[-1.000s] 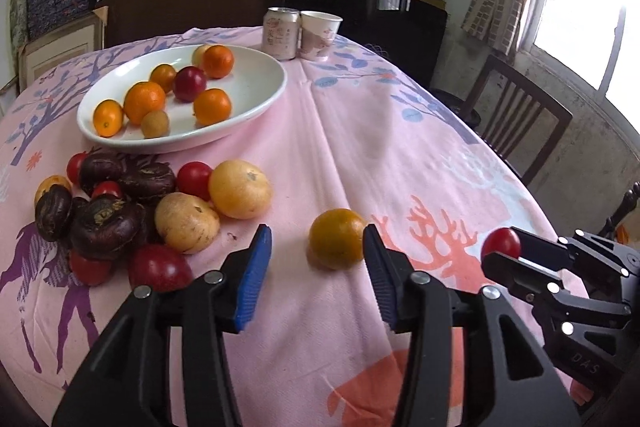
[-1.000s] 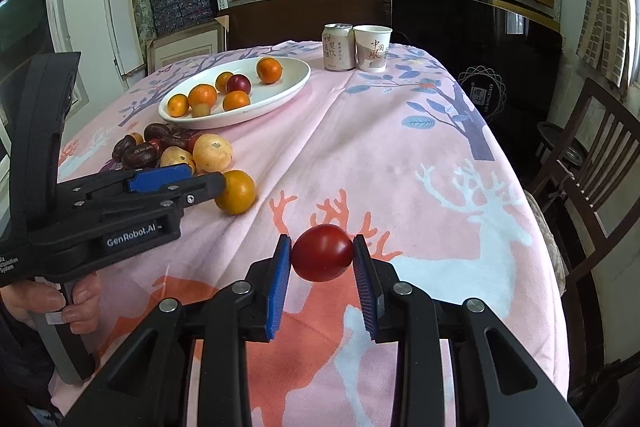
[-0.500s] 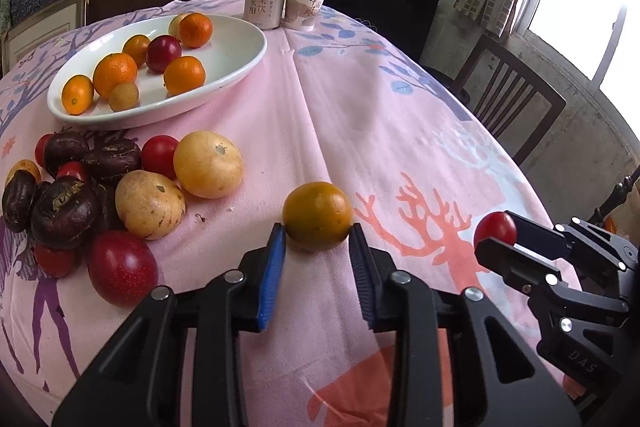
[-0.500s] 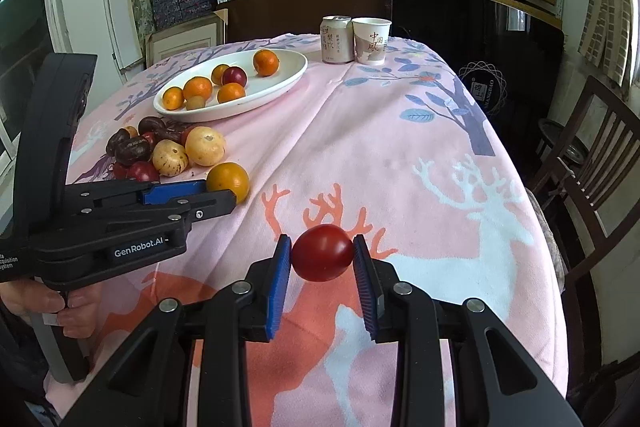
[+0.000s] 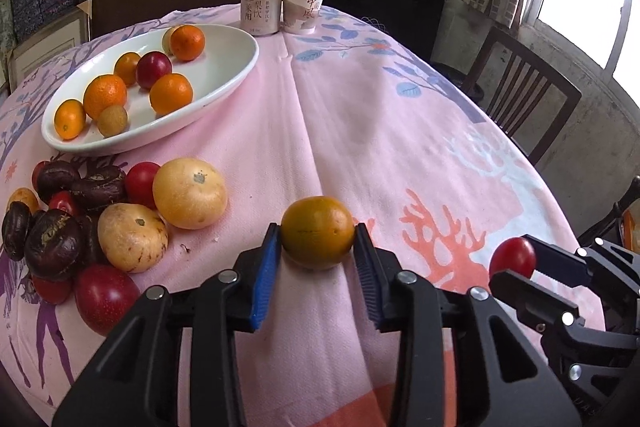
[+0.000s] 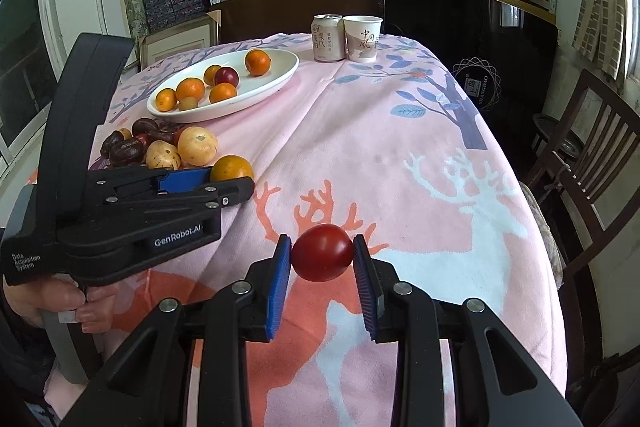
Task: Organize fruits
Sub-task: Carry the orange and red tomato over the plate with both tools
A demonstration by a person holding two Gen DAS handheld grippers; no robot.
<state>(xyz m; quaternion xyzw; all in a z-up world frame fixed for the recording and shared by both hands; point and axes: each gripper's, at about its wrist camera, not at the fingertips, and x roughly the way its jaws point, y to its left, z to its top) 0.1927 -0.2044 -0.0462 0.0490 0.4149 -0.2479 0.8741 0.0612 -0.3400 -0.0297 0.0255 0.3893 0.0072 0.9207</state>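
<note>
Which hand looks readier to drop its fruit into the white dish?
Left, probably. The left gripper clamps the orange nearer the white dish; the right gripper, holding the red fruit, sits farther away.
</note>
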